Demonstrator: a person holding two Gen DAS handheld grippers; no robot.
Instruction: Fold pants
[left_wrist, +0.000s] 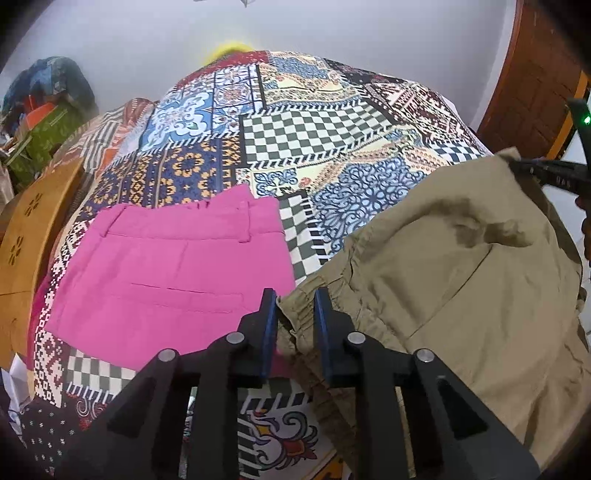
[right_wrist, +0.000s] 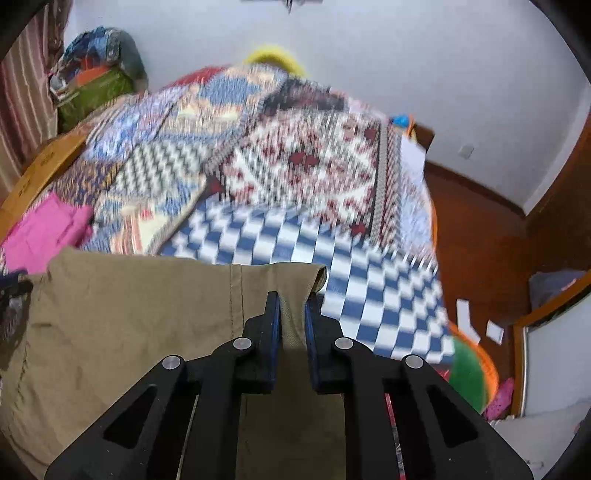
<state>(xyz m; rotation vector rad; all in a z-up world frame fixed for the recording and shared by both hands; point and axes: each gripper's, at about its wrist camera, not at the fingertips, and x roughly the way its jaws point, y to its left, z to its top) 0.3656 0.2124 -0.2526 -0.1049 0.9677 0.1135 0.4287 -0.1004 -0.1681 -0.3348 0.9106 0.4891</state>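
Observation:
Khaki pants (left_wrist: 461, 273) lie on a patchwork bedspread (left_wrist: 303, 140), at the right of the left wrist view. My left gripper (left_wrist: 295, 295) is shut on their gathered elastic waistband at the near left corner. My right gripper (right_wrist: 293, 297) is shut on the far right corner of the khaki pants (right_wrist: 147, 325) and holds the cloth up off the bed. The right gripper also shows at the far right of the left wrist view (left_wrist: 546, 173), gripping the pants' upper corner.
Folded pink pants (left_wrist: 166, 273) lie on the bedspread just left of the khaki pair. A wooden headboard (left_wrist: 26, 229) runs along the left. A pile of bags (left_wrist: 48, 110) sits in the far left corner. Brown floor (right_wrist: 480, 229) and a wooden door (left_wrist: 535, 74) are at right.

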